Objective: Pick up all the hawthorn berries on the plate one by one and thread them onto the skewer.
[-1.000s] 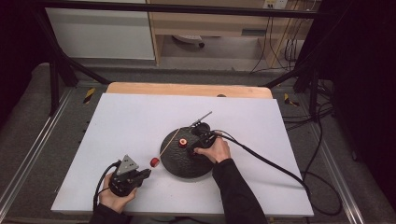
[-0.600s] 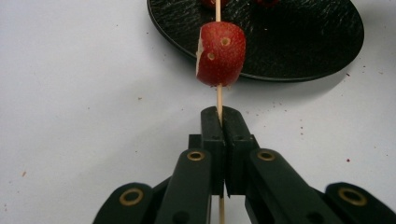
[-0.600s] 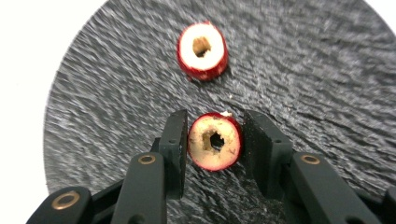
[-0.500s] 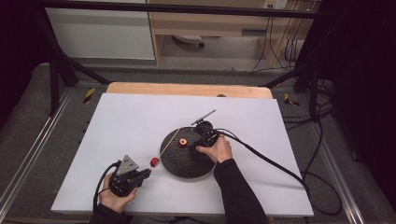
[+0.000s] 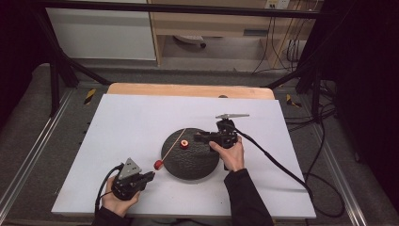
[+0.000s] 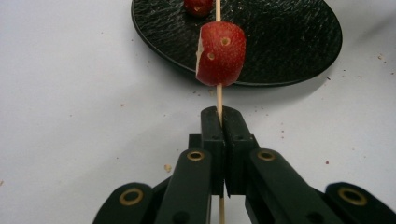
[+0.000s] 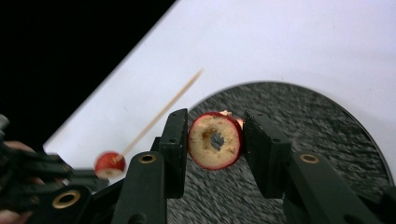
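Left fingers: the left gripper is clamped tight on a thin wooden skewer, which runs between the two black pads and out toward the plate.
Right fingers: the right gripper stands partly apart around a cored red fruit piece; the near pad touches its side, the other stands just off it, and the jaws have just been closing.
Skewered fruit: a second red fruit piece sits threaded on the skewer, just ahead of the left fingertips, over the near rim of the plate.
Plate: a round black textured plate lies on the white tabletop, between the two hands.
Skewer tip: seen from above, the skewer slants across the left part of the plate.
Hands: the left hand rests low at the near left; the right hand holds its gripper over the plate's far right edge.
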`<state>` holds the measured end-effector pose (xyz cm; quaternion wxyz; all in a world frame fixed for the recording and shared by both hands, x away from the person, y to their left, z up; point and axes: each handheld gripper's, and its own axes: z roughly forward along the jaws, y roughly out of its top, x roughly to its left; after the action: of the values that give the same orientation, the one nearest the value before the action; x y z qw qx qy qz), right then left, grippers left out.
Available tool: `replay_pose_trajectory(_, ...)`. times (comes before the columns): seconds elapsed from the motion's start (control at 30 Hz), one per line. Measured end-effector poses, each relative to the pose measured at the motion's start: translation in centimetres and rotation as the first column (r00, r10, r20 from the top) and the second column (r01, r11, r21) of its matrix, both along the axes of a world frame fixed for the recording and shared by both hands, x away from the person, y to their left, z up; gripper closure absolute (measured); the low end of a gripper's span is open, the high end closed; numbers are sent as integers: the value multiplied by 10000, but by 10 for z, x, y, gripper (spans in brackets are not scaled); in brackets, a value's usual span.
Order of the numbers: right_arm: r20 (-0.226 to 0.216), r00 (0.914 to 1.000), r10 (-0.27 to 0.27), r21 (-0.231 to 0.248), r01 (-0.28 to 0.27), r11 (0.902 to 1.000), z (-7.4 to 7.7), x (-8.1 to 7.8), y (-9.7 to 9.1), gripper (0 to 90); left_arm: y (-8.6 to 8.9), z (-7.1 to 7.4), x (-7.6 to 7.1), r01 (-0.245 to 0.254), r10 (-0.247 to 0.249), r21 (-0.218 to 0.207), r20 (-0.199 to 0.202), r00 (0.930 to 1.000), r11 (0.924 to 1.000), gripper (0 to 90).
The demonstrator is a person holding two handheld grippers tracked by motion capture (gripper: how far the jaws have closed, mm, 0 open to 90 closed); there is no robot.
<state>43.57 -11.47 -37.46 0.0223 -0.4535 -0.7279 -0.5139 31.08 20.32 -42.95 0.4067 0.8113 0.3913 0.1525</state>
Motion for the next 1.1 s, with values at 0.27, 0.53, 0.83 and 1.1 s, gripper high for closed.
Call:
replay_pose_trajectory(0.27,623,9926,-1046,1794,920,9795,-10,-8,-7,622,-2,2,-5,-73,76,-251,131,9999,9997,887)
replay_pose_trajectory(0.53,1059,9726,-2068,3147,1645,9348,-17,-9,-6,622,-6,3,-10,-30,37,-580,117,9999,9983,887)
replay_pose_trajectory(0.83,1101,9507,-2900,4359,2160,8737,-25,-6,0,623,-11,3,-15,41,-22,-920,211,9998,9958,887)
replay_pose_trajectory(1.1,932,9445,-3149,4912,2314,8398,-32,-5,6,623,-14,3,-15,82,-60,-1078,212,9998,9941,887)
